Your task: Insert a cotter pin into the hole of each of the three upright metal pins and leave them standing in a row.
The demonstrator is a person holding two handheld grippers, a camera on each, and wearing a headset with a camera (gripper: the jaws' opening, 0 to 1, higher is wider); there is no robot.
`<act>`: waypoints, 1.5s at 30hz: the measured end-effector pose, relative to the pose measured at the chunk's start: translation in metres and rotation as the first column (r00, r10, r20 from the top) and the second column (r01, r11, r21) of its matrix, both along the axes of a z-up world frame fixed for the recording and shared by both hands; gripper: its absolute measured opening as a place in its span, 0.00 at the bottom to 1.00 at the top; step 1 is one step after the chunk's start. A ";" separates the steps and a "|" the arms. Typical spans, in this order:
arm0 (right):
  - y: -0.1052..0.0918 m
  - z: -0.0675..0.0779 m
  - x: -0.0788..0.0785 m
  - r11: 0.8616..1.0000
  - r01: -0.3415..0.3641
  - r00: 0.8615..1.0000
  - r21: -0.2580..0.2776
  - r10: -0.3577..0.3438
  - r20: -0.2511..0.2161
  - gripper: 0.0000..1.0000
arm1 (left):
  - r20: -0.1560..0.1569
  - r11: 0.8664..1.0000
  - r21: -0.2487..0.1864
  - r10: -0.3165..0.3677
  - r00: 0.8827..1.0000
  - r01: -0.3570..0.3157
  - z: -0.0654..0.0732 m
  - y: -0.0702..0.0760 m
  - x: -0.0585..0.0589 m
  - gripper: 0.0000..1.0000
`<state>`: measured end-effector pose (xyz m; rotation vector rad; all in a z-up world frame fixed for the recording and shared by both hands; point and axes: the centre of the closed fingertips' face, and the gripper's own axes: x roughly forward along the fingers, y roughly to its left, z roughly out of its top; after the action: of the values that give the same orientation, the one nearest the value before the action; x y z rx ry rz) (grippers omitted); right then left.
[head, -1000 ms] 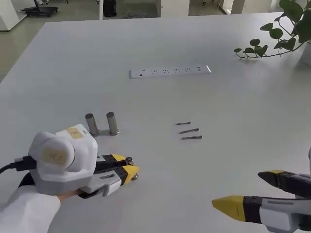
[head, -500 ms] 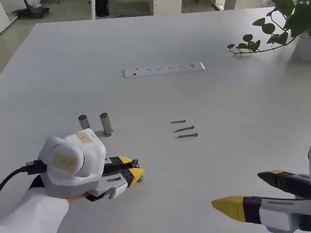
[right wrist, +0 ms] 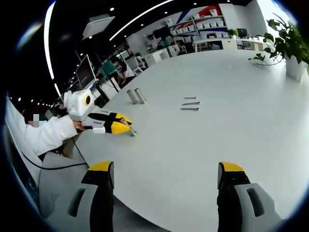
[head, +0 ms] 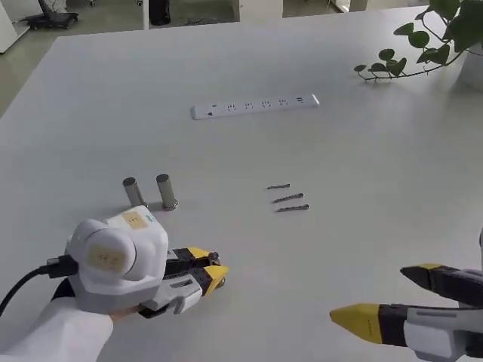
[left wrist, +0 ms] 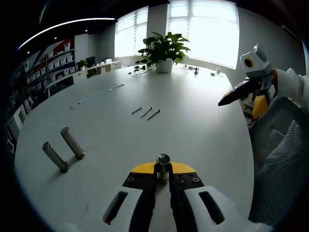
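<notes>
My left tool (head: 212, 270) is clenched on a short grey metal pin (left wrist: 163, 160) at the near left of the white surface (head: 362, 151). Just beyond, two matching grey metal pins (head: 166, 191) stand upright, side by side. Farther right lie three thin steel cotter pins (head: 287, 198) in a row, with bare surface all round. My right tool (head: 368, 293) hangs released by the near edge.

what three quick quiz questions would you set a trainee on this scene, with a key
1. True or false: the right tongs are open and hold nothing.
2. How many upright metal pins stand free on the table?
3. Fill the blank: the left tongs are shut on a ____.
Key: 1 true; 2 two; 3 metal pin.
</notes>
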<state>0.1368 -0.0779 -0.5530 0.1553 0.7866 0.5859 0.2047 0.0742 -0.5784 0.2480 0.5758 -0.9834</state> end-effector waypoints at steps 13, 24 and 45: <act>0.000 -0.003 -0.002 1.000 -0.007 1.000 0.006 0.007 0.004 0.86 | -0.007 0.998 -0.046 0.044 0.999 -0.044 0.005 -0.002 -0.001 0.35; -0.003 0.000 0.006 0.999 -0.033 0.999 -0.003 0.033 0.023 0.86 | -0.004 0.971 -0.216 0.105 0.994 -0.103 0.051 0.008 -0.014 0.67; 0.022 0.012 0.018 0.984 -0.180 0.982 -0.007 0.180 0.062 0.86 | -0.048 0.947 -0.230 0.221 0.974 -0.226 0.051 0.033 -0.051 0.99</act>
<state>0.1547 -0.0562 -0.5407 0.0644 0.7448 0.7578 0.1535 0.1075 -0.5276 -0.0387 0.4896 -0.8247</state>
